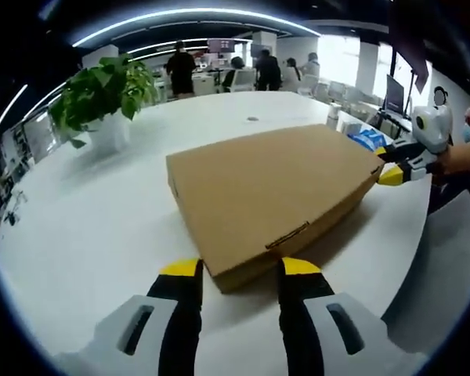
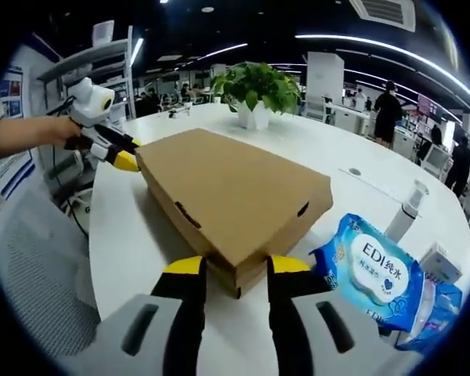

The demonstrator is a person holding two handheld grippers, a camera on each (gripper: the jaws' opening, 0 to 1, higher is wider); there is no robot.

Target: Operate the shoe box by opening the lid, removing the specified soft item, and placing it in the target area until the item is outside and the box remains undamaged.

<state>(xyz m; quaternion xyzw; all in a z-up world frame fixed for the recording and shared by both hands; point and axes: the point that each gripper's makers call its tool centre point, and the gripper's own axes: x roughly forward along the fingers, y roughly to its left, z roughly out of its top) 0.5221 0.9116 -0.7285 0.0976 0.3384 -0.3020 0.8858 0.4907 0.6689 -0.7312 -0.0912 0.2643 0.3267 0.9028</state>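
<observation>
A flat brown cardboard shoe box (image 1: 266, 196) lies on the white table (image 1: 86, 227) with its lid down. My left gripper (image 1: 240, 268) is open, its yellow-tipped jaws on either side of the box's near corner. My right gripper (image 1: 385, 163) comes in from the right at the opposite corner. In the right gripper view the same box (image 2: 235, 196) has its near corner between the jaws of my open right gripper (image 2: 236, 266). My left gripper (image 2: 129, 153), held by a hand, sits at the far left corner. The box's contents are hidden.
A blue wet-wipes pack (image 2: 376, 270) and a white bottle (image 2: 407, 207) lie on the table right of the box. A potted plant (image 1: 102, 98) stands at the far side. A grey chair (image 2: 31, 266) is at the table's edge. People stand at desks behind.
</observation>
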